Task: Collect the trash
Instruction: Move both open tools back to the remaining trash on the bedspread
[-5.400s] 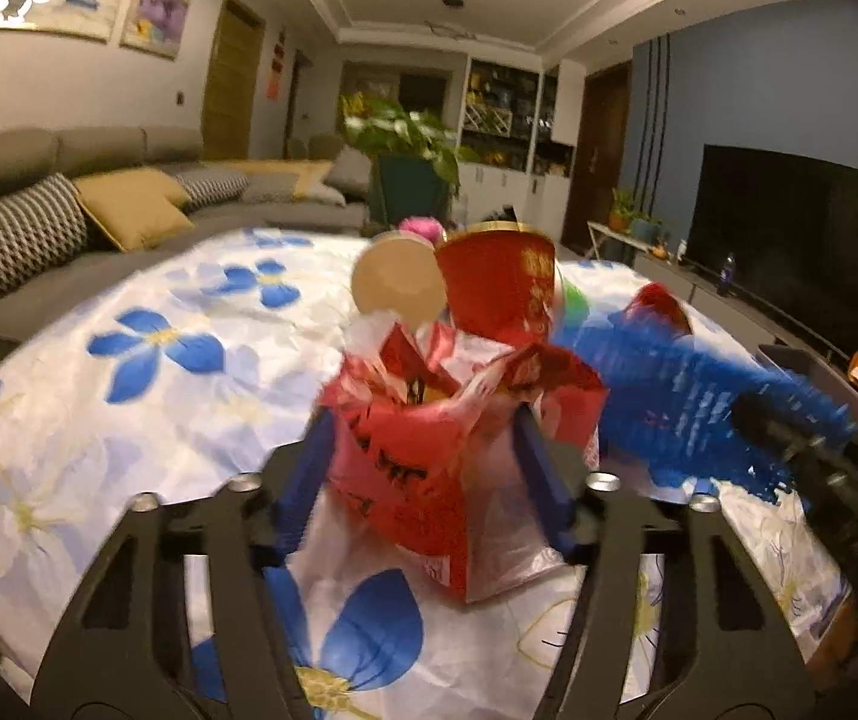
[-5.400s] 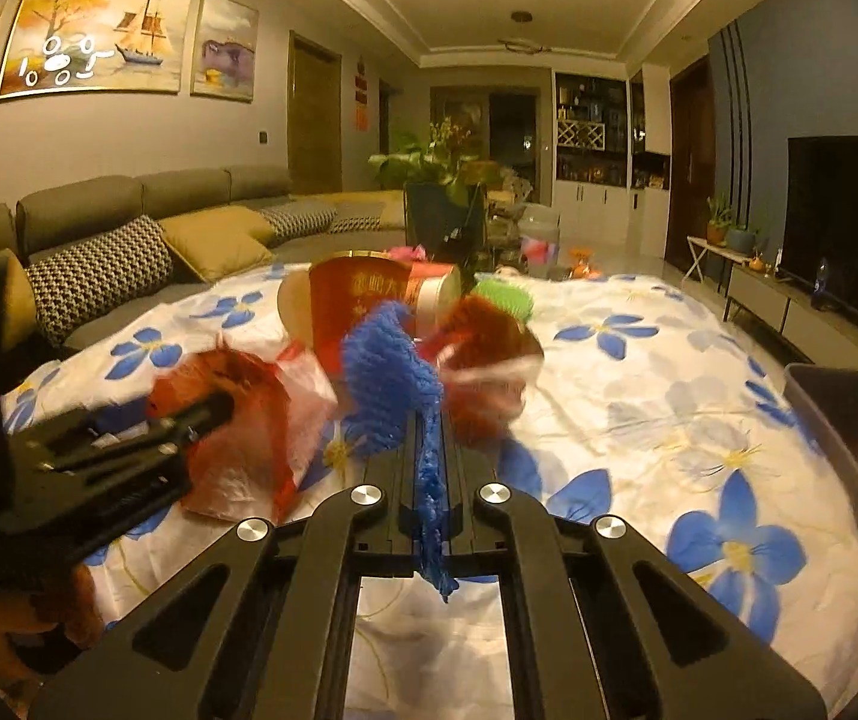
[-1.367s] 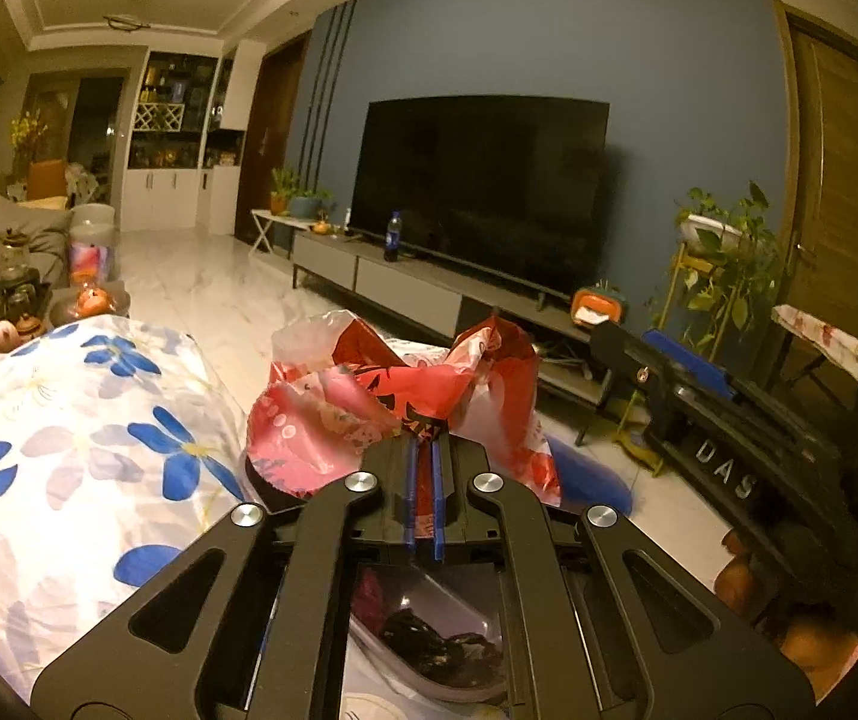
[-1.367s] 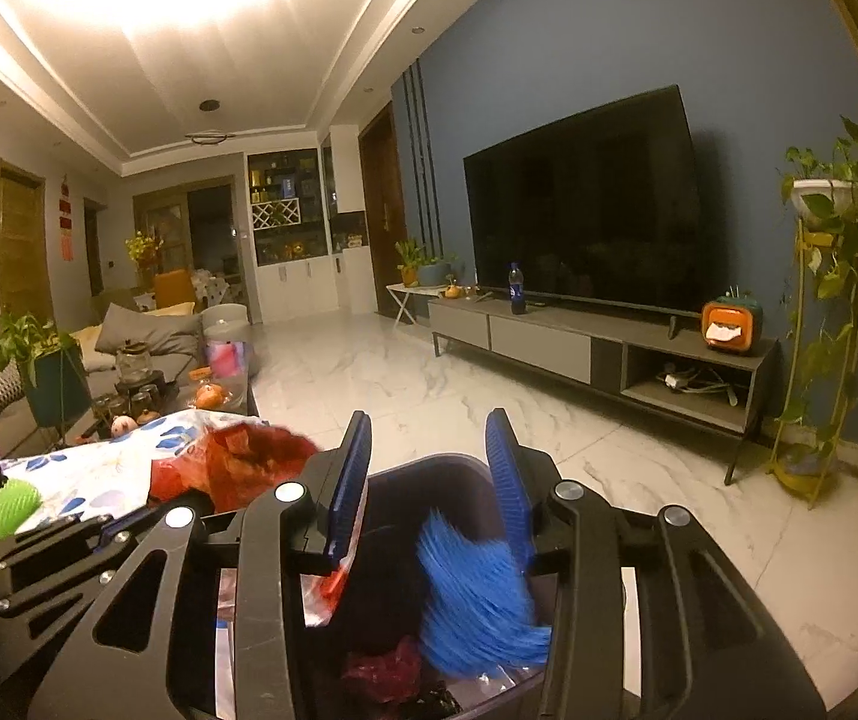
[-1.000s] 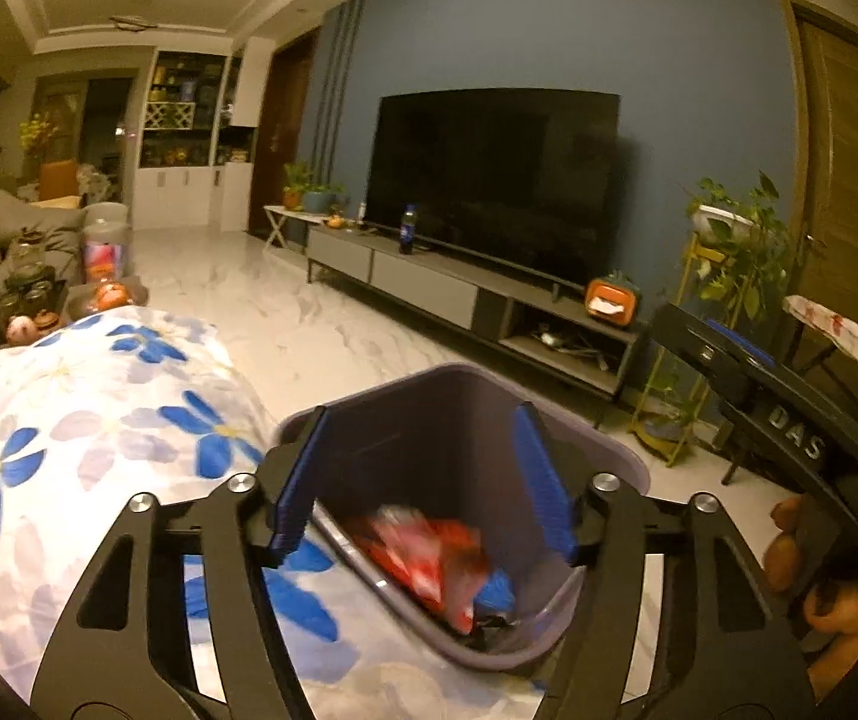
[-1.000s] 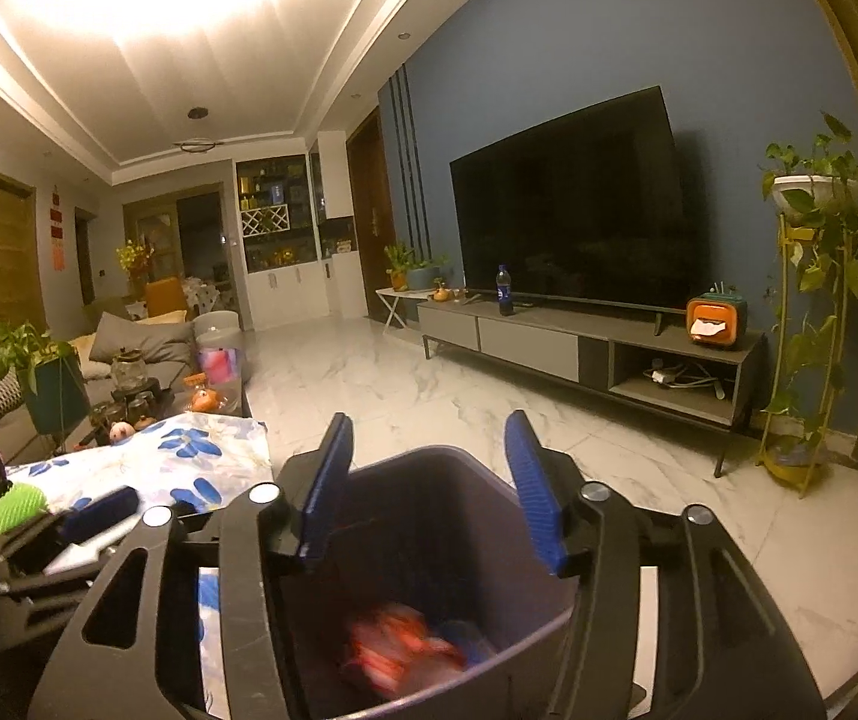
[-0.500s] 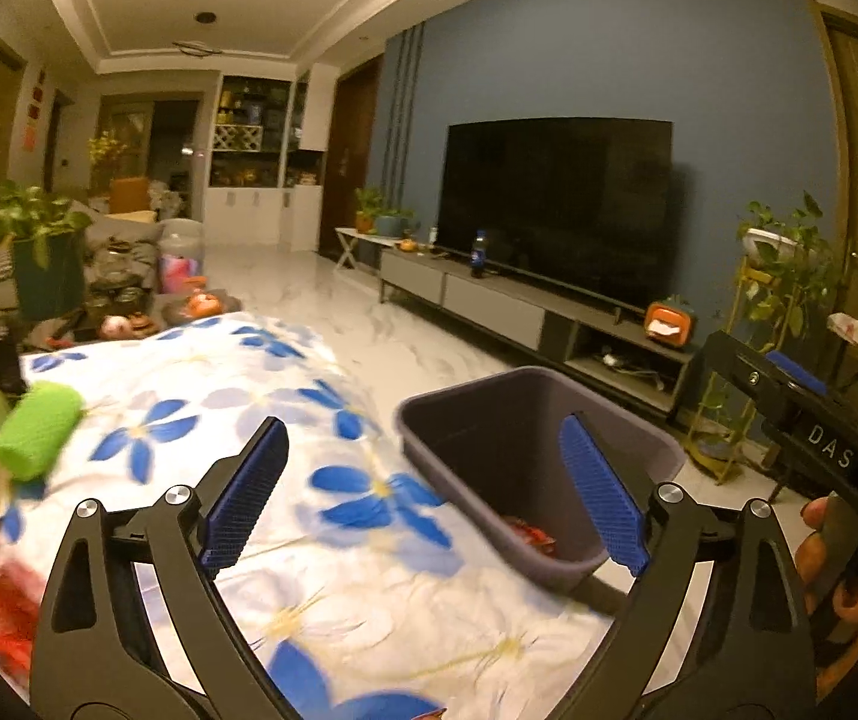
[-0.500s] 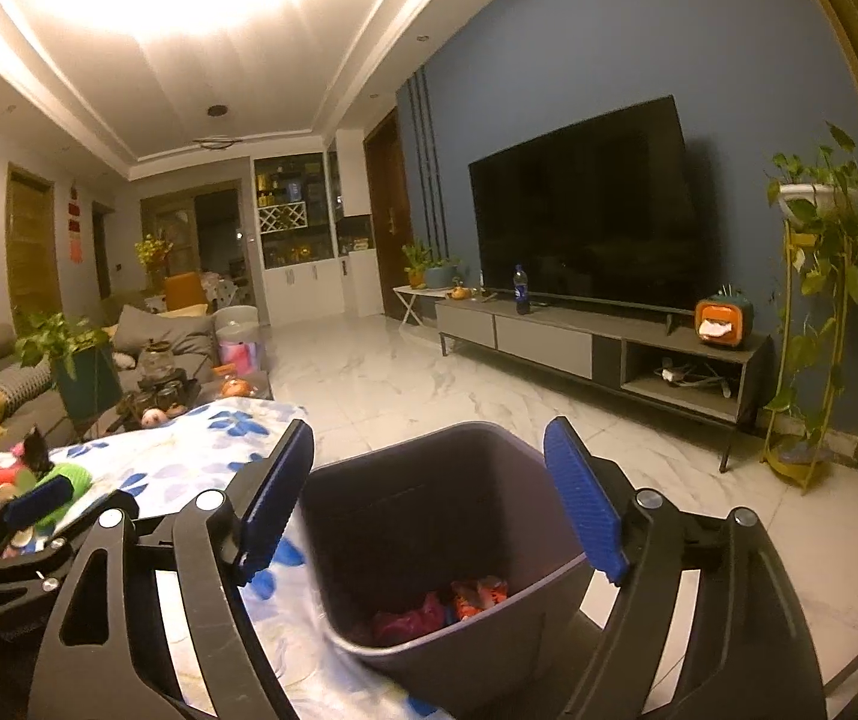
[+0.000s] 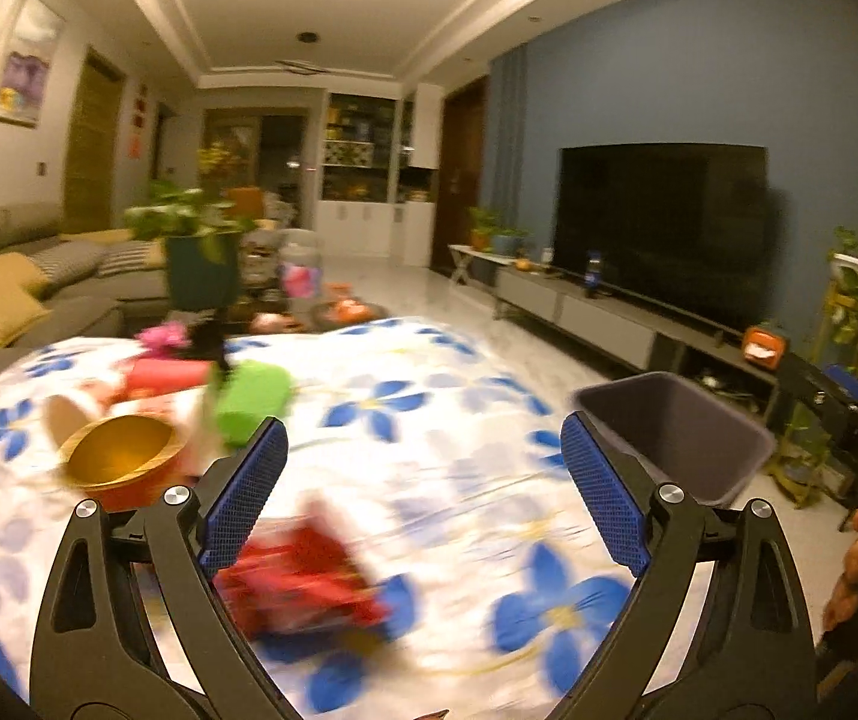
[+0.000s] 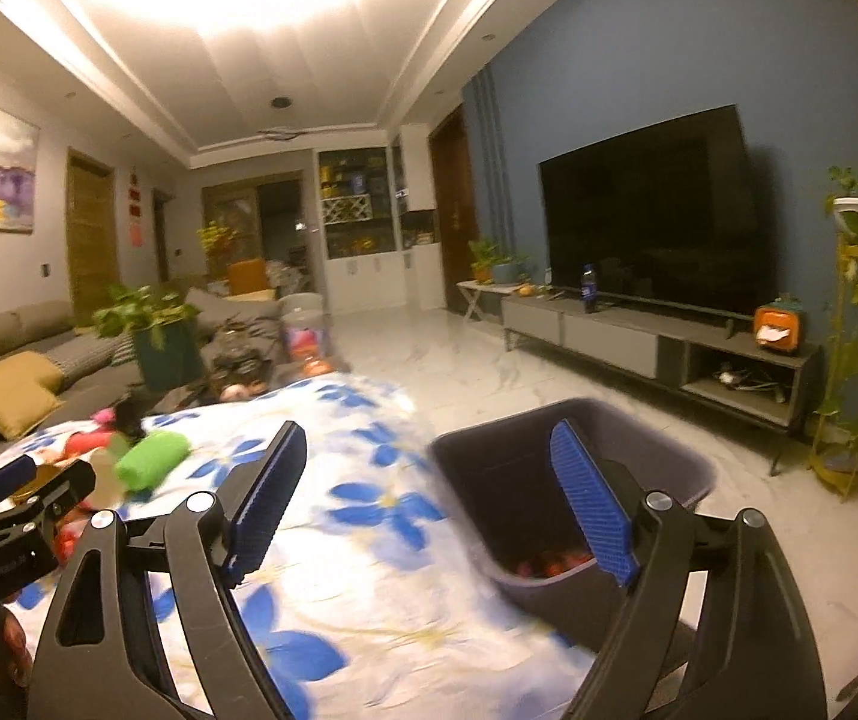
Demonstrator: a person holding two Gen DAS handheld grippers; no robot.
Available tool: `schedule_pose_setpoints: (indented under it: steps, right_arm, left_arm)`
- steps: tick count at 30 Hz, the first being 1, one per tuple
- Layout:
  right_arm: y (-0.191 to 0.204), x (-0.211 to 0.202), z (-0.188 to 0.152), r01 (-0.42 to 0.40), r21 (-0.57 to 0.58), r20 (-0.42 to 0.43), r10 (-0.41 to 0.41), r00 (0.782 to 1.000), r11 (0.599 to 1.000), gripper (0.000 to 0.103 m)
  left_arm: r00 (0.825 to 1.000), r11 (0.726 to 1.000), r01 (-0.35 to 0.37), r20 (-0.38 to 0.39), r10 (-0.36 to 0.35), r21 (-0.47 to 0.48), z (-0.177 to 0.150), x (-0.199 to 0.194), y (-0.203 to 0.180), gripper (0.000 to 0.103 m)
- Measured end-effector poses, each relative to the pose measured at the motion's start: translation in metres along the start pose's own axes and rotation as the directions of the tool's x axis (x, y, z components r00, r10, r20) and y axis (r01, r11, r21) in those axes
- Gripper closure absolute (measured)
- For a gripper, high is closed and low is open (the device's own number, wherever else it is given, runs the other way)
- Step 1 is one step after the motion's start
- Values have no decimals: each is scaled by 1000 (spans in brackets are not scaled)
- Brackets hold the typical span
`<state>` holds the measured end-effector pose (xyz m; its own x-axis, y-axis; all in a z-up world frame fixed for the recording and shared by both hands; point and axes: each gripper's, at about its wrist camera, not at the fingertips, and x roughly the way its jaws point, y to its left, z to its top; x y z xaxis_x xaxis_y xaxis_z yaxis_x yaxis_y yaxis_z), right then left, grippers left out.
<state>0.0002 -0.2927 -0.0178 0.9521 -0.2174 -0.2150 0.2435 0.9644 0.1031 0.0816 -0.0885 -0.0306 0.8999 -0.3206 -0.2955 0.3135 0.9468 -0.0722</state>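
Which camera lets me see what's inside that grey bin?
The right wrist view: it looks down into the grey bin, showing red trash at the bottom. The left wrist view shows only its rim and dark inner wall.

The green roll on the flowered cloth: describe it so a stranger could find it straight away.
Start at the table under the white cloth with blue flowers, and look to its far end, near the sofa. There, in a cluster of mostly red litter, the green roll lies on its side just beyond a red bowl with a gold inside. It is the only bright green thing in that pile.
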Motion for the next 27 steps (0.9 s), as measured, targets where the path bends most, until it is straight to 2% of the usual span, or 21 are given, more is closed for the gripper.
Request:
schedule_pose_setpoints:
  steps: [6, 11, 19, 27]
  right_arm:
    - [50, 4, -17, -112, -21, -53, 111, 992, 993, 17]
    - [96, 10, -33, -186, -65, -86, 180, 980, 980, 17]
    - [153, 26, -51, -290, -116, -152, 272, 950, 950, 17]
    - [189, 44, -69, -332, -152, -211, 298, 931, 931, 17]
  left_arm:
    - [991, 990, -136, 1, 137, -34, -14, -22, 60, 12]
    - [973, 971, -230, -2, 230, -61, -26, -38, 99, 12]
    - [960, 954, -277, -1, 278, -117, -30, -55, 138, 12]
    - [950, 936, -309, -1, 313, -167, -32, -62, 168, 12]
